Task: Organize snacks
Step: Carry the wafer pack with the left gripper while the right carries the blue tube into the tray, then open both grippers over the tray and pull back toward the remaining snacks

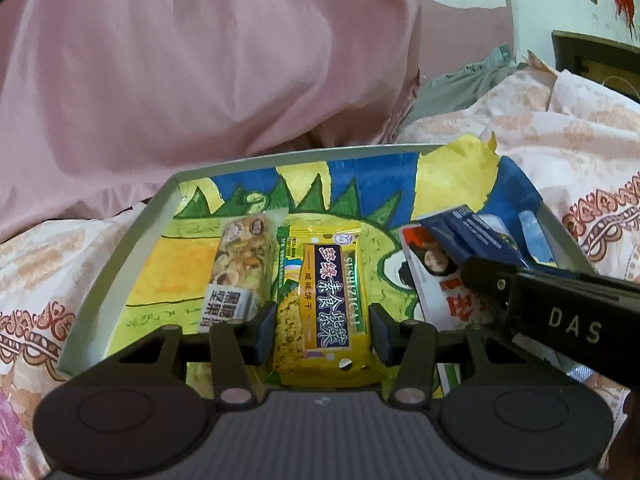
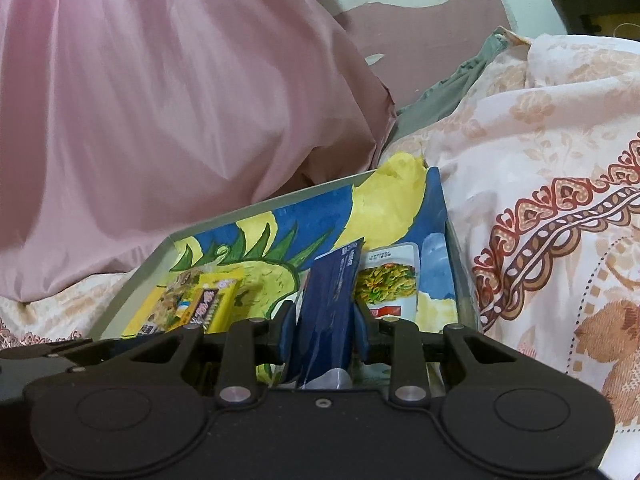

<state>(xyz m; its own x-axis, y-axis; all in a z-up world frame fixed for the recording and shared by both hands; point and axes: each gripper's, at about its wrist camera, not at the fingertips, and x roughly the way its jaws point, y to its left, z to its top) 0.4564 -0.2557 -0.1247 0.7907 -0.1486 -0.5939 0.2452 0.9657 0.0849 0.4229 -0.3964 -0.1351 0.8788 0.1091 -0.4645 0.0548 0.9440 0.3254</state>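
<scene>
- Yellow wrapper first, in the left wrist view: the left hand-held gripper (image 1: pixel 322 330) has its jaws partly open around a yellow biscuit pack (image 1: pixel 334 300), a pad at each long edge. The left pad meets the wrapper; whether the right one presses on it I cannot tell.
- That pack lies in a grey-rimmed tray (image 1: pixel 120 256) lined with a painted blue, green and yellow picture, standing on a bed with a floral quilt (image 1: pixel 580 152).
- Just left of the pack, touching it, lies a nut bar (image 1: pixel 244 264).
- On the right side of the tray, the right hand-held gripper (image 1: pixel 486 276) reaches in over a white and red packet (image 1: pixel 424 264), carrying a dark blue packet (image 1: pixel 476 232).
- Right wrist view: the right hand-held gripper (image 2: pixel 322 332) is nearly closed, both pads pressed on the dark blue packet (image 2: pixel 330 312), which stands upright over the tray (image 2: pixel 132 280).
- Behind it lies a white packet picturing noodles (image 2: pixel 388 280); a pink cloth (image 2: pixel 160 100) rises beyond the tray.
</scene>
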